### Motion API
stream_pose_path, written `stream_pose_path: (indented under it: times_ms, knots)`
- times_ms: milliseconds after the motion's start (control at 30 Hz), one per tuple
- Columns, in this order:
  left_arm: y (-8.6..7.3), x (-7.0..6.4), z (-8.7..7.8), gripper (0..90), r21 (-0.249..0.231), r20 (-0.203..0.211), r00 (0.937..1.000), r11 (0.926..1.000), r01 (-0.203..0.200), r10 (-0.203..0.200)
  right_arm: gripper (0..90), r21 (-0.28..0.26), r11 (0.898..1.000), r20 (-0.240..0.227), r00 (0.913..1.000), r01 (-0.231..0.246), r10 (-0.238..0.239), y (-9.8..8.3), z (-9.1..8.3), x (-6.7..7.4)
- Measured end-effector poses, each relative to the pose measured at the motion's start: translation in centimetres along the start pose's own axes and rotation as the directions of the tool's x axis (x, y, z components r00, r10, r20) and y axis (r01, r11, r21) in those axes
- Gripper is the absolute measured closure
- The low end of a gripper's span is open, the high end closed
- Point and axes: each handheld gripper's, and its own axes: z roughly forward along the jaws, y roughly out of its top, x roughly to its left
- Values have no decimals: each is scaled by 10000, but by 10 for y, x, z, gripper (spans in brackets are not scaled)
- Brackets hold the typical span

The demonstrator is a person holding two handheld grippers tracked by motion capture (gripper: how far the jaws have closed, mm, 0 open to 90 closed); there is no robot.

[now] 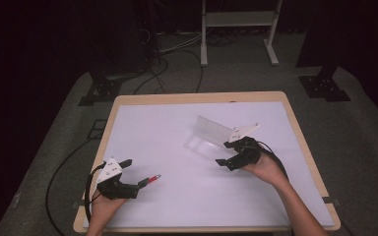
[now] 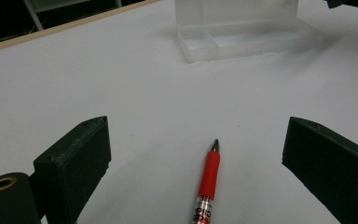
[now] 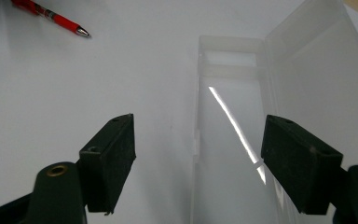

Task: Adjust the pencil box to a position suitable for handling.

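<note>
A red pen (image 1: 152, 178) with a silver tip lies on the white table. My left gripper (image 1: 135, 172) is open, and in the left gripper view the red pen (image 2: 208, 184) rests on the surface between its spread jaws (image 2: 196, 154), touching neither. A clear plastic case (image 1: 210, 133) stands open at mid-table with its lid raised. My right gripper (image 1: 223, 153) is open just in front of the case's right end. In the right gripper view its jaws (image 3: 198, 140) straddle the near end of the empty case tray (image 3: 233, 154), the lid (image 3: 317, 70) rises at the right, and the pen (image 3: 51, 15) lies far off.
The white mat (image 1: 177, 147) covers a wood-edged table (image 1: 202, 97). Black cables trail from both grippers off the table. A white metal stand (image 1: 238, 29) and dark tripod bases sit on the grey floor beyond the far edge.
</note>
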Motion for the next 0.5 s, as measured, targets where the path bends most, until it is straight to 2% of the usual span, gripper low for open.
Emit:
stream_pose_path:
  times_ms: [233, 500]
  knots:
    - [0, 0, 0, 72, 24, 22, 10000, 10000, -15, 14, 266, 193, 9998, -65, 10000, 36, -34, 5, 12, -2]
    - [0, 0, 0, 72, 20, 17, 10000, 10000, -6, 5, 328, 618, 9981, -192, 9998, 56, -44, 5, 30, -6]
